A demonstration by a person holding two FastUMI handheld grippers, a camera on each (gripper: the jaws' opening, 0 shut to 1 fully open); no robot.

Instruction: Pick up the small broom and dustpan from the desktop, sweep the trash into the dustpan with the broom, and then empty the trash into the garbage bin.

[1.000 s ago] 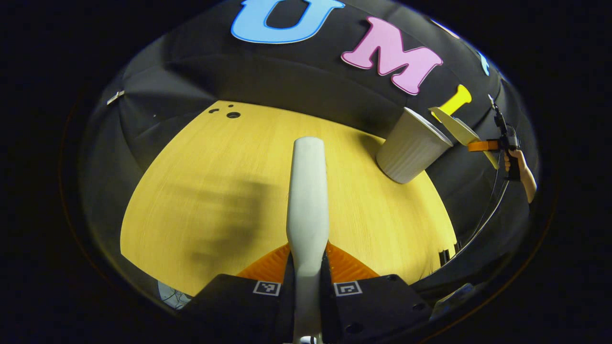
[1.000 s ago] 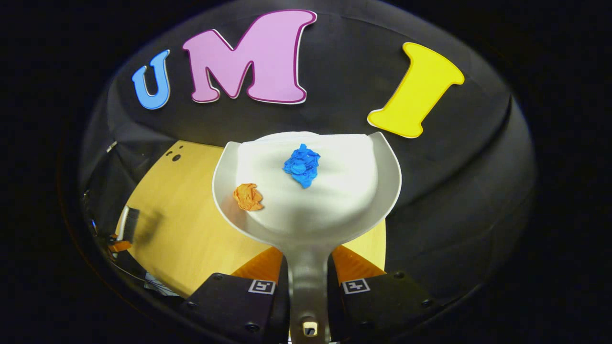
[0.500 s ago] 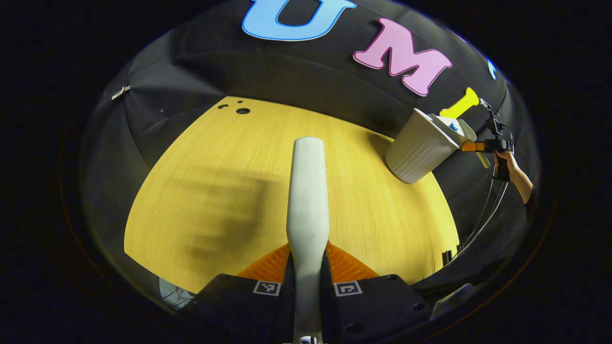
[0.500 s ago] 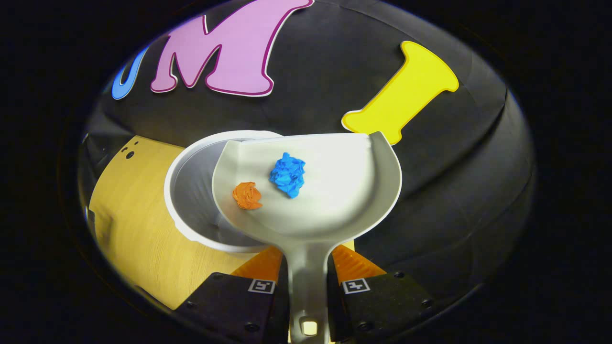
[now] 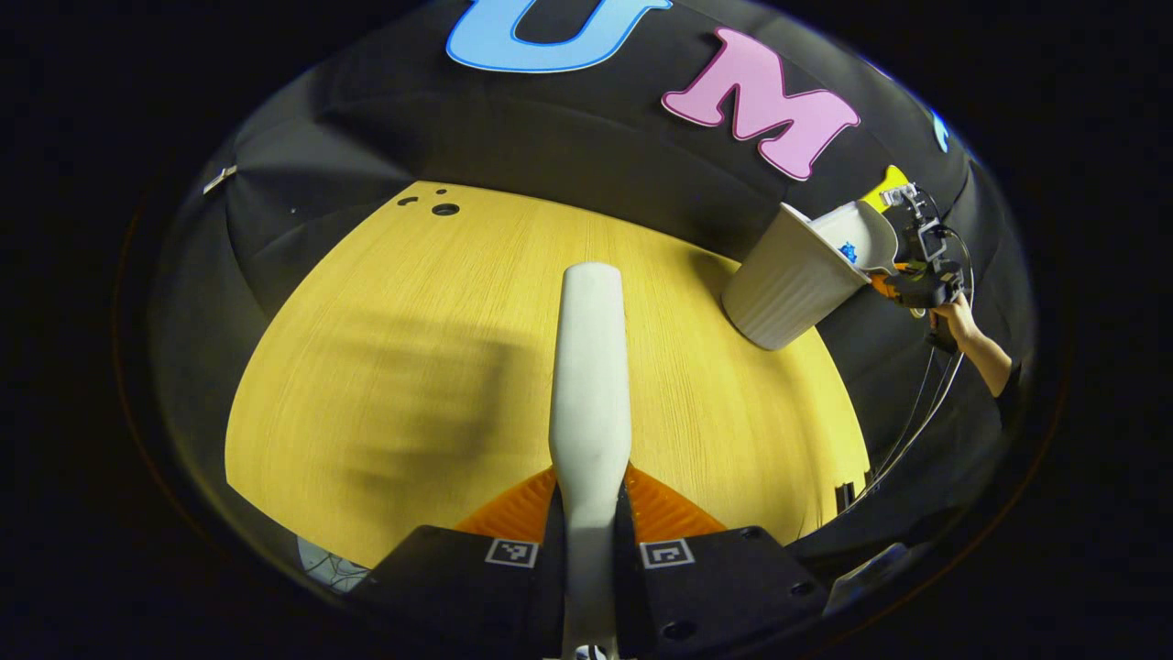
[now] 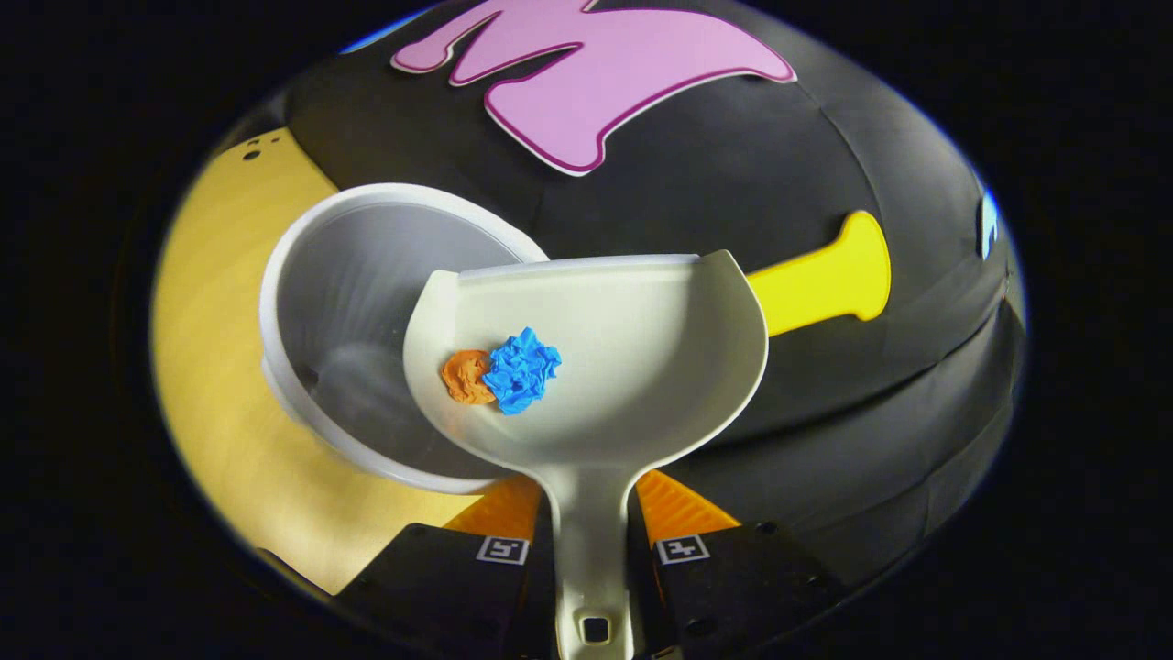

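My right gripper (image 6: 586,522) is shut on the handle of the white dustpan (image 6: 632,367), which is tilted sideways over the open mouth of the white garbage bin (image 6: 321,275). A crumpled blue paper ball (image 6: 522,369) and an orange paper ball (image 6: 465,377) lie together against the pan's lower left wall. My left gripper (image 5: 588,513) is shut on the white broom (image 5: 588,367), whose handle points out over the yellow desktop (image 5: 412,367). In the left gripper view the bin (image 5: 788,280) stands at the far right of the desk, with the dustpan (image 5: 861,234) and the right gripper (image 5: 903,284) above its rim.
A person's hand (image 5: 958,321) holds the right gripper, with cables hanging below it. Small holes (image 5: 444,209) mark the desk's far left corner. The black cloth wall closes the desk behind the bin.
The dustpan has rolled further sideways over the bin, and the blue ball has slid down against the orange one. The bin's mouth shows more openly beside the pan. The broom stays where it was.
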